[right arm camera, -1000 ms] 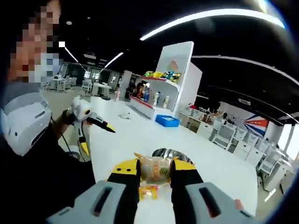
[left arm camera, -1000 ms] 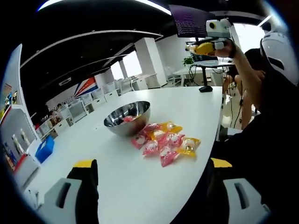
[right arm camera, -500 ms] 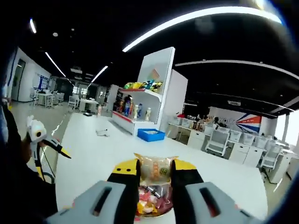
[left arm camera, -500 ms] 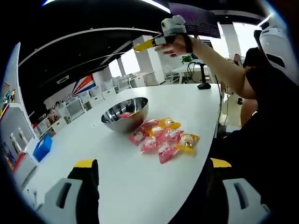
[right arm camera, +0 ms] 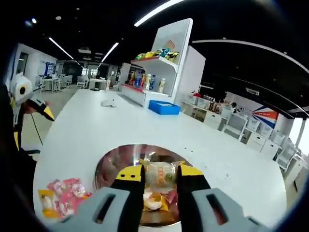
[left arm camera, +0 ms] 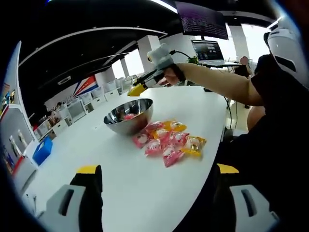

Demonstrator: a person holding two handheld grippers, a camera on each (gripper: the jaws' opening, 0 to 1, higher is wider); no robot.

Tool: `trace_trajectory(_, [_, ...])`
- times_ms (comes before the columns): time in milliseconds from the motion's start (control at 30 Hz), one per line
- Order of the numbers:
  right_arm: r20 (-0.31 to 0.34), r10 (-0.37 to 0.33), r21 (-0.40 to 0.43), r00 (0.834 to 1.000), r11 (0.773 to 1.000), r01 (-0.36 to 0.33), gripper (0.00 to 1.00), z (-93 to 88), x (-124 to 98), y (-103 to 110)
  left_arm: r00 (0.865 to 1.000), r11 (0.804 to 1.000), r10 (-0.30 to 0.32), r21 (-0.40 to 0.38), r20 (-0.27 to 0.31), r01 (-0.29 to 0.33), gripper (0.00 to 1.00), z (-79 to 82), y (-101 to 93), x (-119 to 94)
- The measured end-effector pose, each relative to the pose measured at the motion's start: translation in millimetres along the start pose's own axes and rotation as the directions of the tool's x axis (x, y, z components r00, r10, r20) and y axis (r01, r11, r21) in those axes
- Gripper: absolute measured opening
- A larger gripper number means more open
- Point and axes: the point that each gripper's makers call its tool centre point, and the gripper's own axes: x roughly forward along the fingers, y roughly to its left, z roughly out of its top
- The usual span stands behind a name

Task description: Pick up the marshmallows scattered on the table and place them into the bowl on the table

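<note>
Marshmallow packet (right arm camera: 161, 175), upright between right gripper (right arm camera: 161, 179) jaws, clamped over bowl (right arm camera: 112, 162); left gripper (left arm camera: 154, 169) jaws wide apart, empty.

A blue bin (right arm camera: 164, 107) sits before a white shelf unit (right arm camera: 166, 67) holding bottles.

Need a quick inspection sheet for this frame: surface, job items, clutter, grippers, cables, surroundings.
Surface: long white table, bare in front of the left gripper.
Job's things: shiny metal bowl holding a few packets; pile of pink and yellow wrapped marshmallow packets beside it on the table.
Clutter: small white object far down the table, too small to identify.
Grippers: right gripper shut on a yellow-wrapped marshmallow packet, above the bowl; left gripper open, holding nothing.
Cables: nothing seen on the table.
Surroundings: white display shelf with bottles, blue bin, laptop.
</note>
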Motion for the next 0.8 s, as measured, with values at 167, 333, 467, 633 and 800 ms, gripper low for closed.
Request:
trace_trajectory(167, [-0.018, -0.048, 0.04, 0.999, 0.998, 0.049, 0.22, -14.7, 2.2, -3.5, 1.0, 1.0, 0.002, -0.004, -0.003, -0.002, 0.93, -2.6, -0.5, -0.8])
trace_trajectory(333, [-0.083, -0.043, 0.011, 0.996, 0.999, 0.044, 0.22, -26.8, 3.9, -3.6, 1.0, 1.0, -0.006, -0.003, -0.003, 0.006, 0.93, -3.7, -2.6, 0.4])
trace_trajectory(467, [-0.094, -0.067, 0.009, 0.993, 0.998, 0.068, 0.22, -28.1, 2.7, -10.1, 1.0, 1.0, -0.009, -0.005, -0.003, 0.009, 0.93, -4.6, -3.9, 1.6])
trace_trajectory(633, [-0.168, -0.079, -0.034, 0.983, 0.997, 0.074, 0.22, -38.3, 2.5, -14.7, 1.0, 1.0, -0.013, -0.003, -0.007, 0.013, 0.93, -6.1, -5.7, 2.3])
trace_trajectory(800, [-0.155, -0.086, -0.03, 0.984, 0.996, 0.083, 0.22, -35.9, 4.5, -16.8, 1.0, 1.0, -0.013, -0.001, -0.002, 0.013, 0.93, -3.7, -7.0, 2.1])
